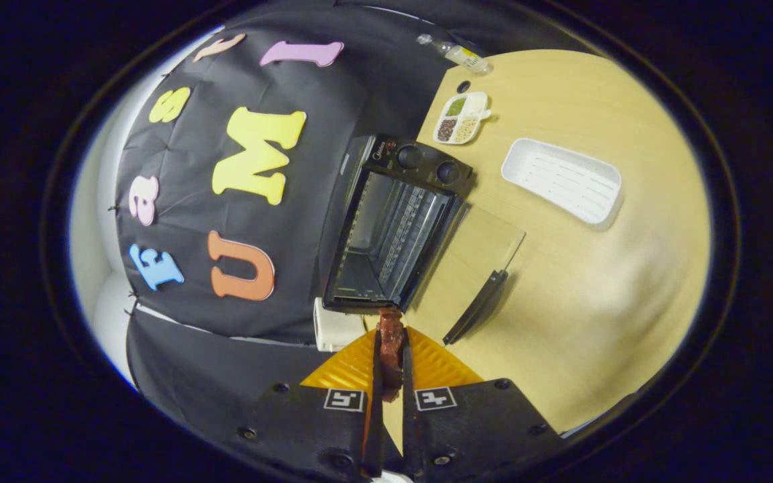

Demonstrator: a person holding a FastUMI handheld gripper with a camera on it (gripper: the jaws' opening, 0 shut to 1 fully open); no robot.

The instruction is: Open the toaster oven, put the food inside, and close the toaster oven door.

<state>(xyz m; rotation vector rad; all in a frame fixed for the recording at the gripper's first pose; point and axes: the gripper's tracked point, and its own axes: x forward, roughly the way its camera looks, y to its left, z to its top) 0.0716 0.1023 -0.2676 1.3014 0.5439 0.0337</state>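
Observation:
A black toaster oven (396,221) stands on the wooden table (594,282) with its glass door (487,268) folded down flat and its wire rack showing inside. My gripper (391,355) is shut on a dark red-brown piece of food (390,335), which sticks out beyond the fingertips. The food's far end hangs just short of the oven's open mouth, near its lower corner. The whole view is rolled sideways, so the oven appears tilted.
A white tray (564,180) lies on the table beyond the oven door. Farther off sit a small divided dish of grains (461,119) and a clear bottle (457,54). A white object (334,329) rests beside the oven's near corner.

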